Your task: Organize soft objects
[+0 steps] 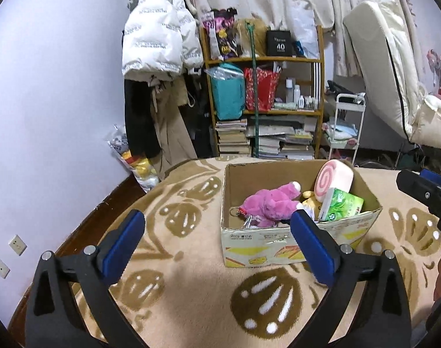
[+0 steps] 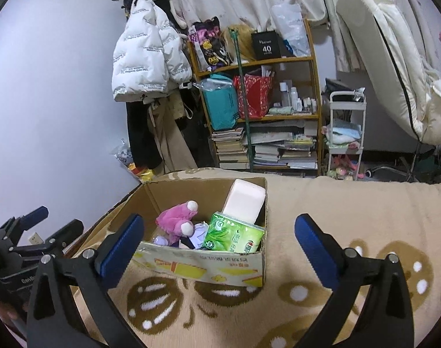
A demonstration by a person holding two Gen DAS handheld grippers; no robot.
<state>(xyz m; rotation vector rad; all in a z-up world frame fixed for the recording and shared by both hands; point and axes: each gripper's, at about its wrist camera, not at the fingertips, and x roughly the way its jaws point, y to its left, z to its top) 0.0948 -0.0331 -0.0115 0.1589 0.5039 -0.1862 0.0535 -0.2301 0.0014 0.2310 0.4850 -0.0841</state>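
Observation:
A cardboard box (image 1: 258, 245) stands on a beige patterned blanket (image 1: 191, 290). It holds a pink plush bear (image 1: 271, 203), a pink swirl roll cushion (image 1: 333, 179), a green tissue pack (image 1: 340, 204) and a yellow plush (image 1: 310, 200). My left gripper (image 1: 217, 243) is open and empty, just in front of the box's left side. In the right wrist view the box (image 2: 203, 266) shows the bear (image 2: 176, 220), the tissue pack (image 2: 233, 236) and the cushion (image 2: 245, 200). My right gripper (image 2: 219, 246) is open and empty in front of the box.
A wooden shelf (image 1: 264, 58) with bags, bottles and stacked books stands behind, with a white puffer jacket (image 1: 159, 40) hanging to its left. A white cart (image 2: 346, 133) and a tilted mattress (image 2: 388, 52) are at the right. The wall is at the left.

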